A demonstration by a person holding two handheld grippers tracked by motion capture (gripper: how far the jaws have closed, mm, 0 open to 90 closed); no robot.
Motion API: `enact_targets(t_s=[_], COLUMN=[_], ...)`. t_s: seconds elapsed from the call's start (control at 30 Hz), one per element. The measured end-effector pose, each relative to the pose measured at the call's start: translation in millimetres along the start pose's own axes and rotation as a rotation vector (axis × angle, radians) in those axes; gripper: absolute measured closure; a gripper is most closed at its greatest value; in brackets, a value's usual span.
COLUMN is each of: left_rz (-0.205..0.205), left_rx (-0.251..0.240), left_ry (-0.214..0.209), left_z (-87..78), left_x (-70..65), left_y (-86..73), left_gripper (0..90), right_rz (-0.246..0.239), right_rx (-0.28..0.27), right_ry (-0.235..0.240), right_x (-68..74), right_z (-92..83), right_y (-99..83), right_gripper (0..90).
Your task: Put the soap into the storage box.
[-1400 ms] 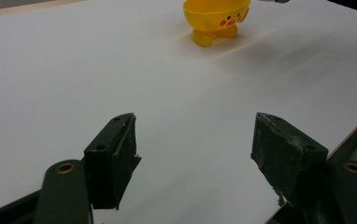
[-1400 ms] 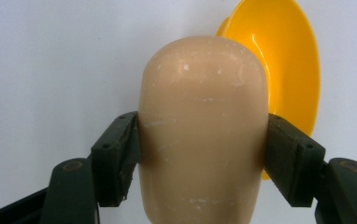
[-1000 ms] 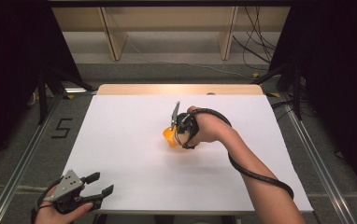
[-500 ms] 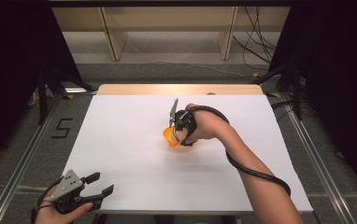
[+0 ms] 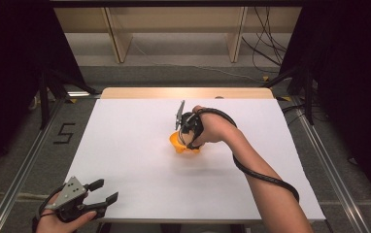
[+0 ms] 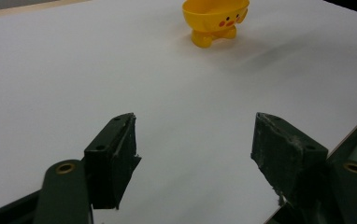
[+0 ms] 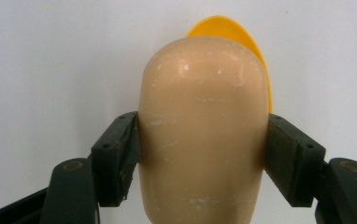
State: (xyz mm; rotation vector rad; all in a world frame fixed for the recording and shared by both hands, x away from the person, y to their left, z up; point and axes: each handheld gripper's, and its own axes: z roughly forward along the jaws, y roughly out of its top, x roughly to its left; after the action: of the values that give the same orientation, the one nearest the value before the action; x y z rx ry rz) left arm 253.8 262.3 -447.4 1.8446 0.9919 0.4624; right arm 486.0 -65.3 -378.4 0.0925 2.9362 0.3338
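Egg, beige and smooth (likely stiff, light, slippery), gripped across its flanks by right gripper above yellow cup, mid-bench; left gripper fingers open, near-left.

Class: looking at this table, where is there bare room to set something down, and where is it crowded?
Bare: the white table left of the yellow bowl, and the right side beyond the forearm. Crowded: the centre, where the right tongs hold a beige egg-shaped object over the bowl.
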Motion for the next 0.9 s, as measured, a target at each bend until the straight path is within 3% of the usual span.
enact_targets(t_s=[0.7,0.8,0.83,0.87,0.9], left_rz=[0.005,0.006,0.006,0.002,0.002], left_rx=[0.011,0.012,0.012,0.009,0.009], left_ry=[0.007,0.008,0.008,0.007,0.007], left_z=[-0.2,-0.4,-0.3,0.0,0.0], left_x=[0.1,0.3,0.3,0.0,0.0], left_y=[0.1,0.2,0.2,0.1,0.1], left_gripper=[30.6,30.7,30.7,30.7,30.7], right_rz=[0.015,-0.001,0.015,-0.015,-0.015], right_rx=[-0.002,-0.004,0.0,-0.01,-0.01], right_ry=[-0.019,-0.018,-0.02,-0.024,-0.024], right_x=[-5.3,-7.8,-7.1,-9.1,-9.1], right_z=[10.0,12.9,12.9,14.5,14.5], right_y=[6.1,6.8,7.5,7.3,7.3], right_gripper=[33.9,33.9,33.9,33.9,33.9])
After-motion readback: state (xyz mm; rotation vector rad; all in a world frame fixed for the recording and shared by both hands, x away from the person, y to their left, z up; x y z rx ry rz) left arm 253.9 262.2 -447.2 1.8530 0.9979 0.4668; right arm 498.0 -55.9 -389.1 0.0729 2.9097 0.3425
